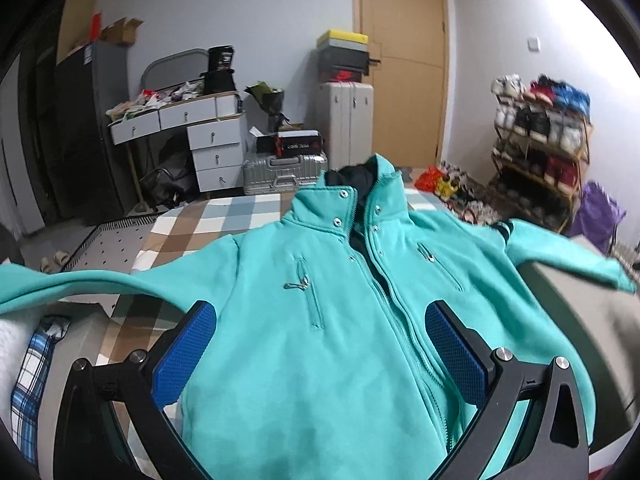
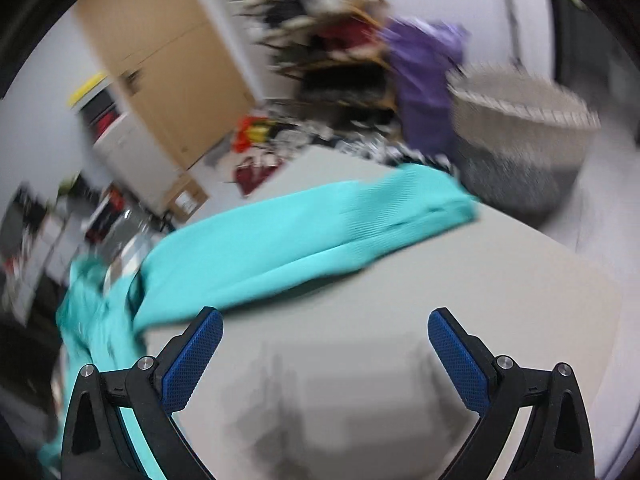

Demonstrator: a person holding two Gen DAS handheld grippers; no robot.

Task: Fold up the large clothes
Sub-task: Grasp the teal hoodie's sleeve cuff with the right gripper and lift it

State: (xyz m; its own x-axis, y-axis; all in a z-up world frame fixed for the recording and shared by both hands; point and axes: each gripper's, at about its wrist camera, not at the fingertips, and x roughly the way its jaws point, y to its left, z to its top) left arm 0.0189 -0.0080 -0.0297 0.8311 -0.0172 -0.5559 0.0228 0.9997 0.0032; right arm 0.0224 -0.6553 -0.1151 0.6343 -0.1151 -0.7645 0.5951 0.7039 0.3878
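Blue pads of left gripper (image 1: 320, 320) spread wide, empty, above teal zip jacket (image 1: 320, 340) lying front-up on bed (image 1: 192, 220). Right gripper (image 2: 325, 328) also released, near outstretched sleeve (image 2: 304, 232). Fleece prob. soft, floppy, fairly heavy; pinch at cuff/shoulder seam.

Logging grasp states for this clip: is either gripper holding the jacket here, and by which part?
Nothing is held. The left gripper hovers open over the teal jacket; the right gripper is open near its sleeve.
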